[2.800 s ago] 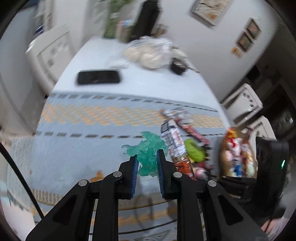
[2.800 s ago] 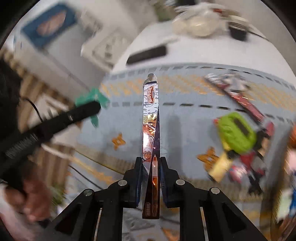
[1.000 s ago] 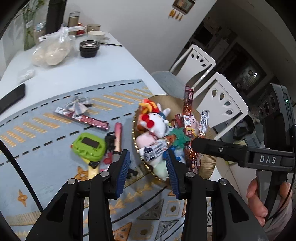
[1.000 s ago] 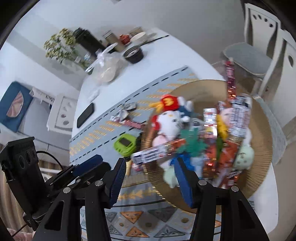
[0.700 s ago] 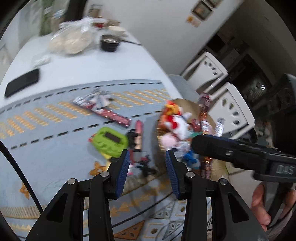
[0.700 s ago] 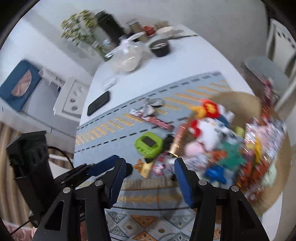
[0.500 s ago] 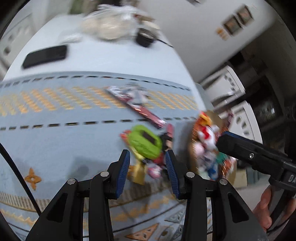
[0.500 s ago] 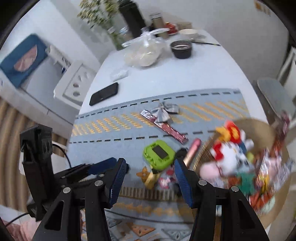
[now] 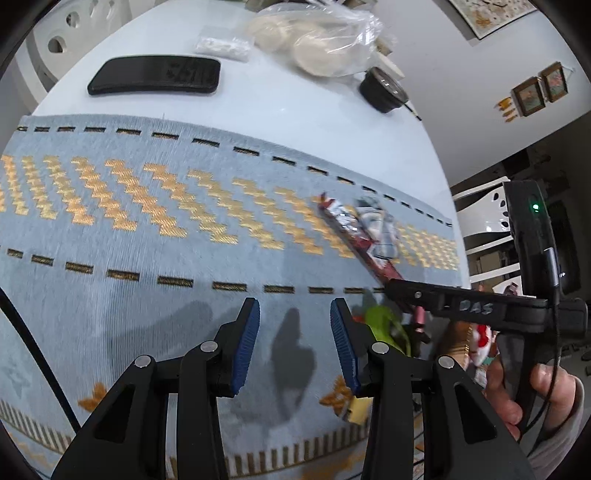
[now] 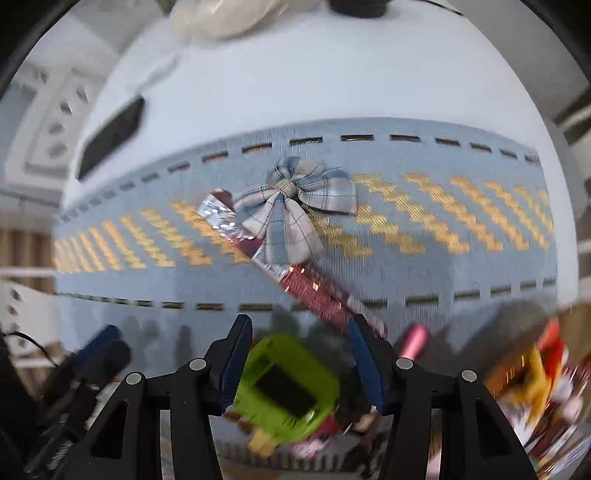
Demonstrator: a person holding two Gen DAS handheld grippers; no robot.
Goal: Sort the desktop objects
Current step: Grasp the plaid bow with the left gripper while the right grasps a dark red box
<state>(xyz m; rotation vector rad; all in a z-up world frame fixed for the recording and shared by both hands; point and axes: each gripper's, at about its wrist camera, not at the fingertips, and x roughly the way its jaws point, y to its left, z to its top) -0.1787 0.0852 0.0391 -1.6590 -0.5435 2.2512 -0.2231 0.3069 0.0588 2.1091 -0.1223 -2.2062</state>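
Note:
My left gripper (image 9: 294, 310) is open and empty above bare blue mat (image 9: 147, 258). My right gripper (image 10: 301, 325) is open and empty, low over a green toy gadget (image 10: 286, 387) that lies between its fingers in view. A plaid bow (image 10: 291, 206) lies on a long red snack packet (image 10: 295, 273) beyond it. A pink tube (image 10: 413, 341) lies to the right. The right gripper's body (image 9: 461, 306) crosses the left wrist view, over the green gadget (image 9: 384, 325) and the snack packet (image 9: 354, 232). A basket of toys and snacks (image 10: 535, 387) is blurred at right.
A black phone (image 9: 155, 75), a plastic bag of food (image 9: 317, 48) and a black jar lid (image 9: 384, 90) lie on the white table (image 9: 277, 110) beyond the mat. White chairs stand at the table's left (image 9: 74, 18) and right (image 9: 484, 221).
Both grippers let go of their items into the basket, then swung left and down to the mat. The right gripper now hangs over the green gadget; the basket has slid to the view's edge.

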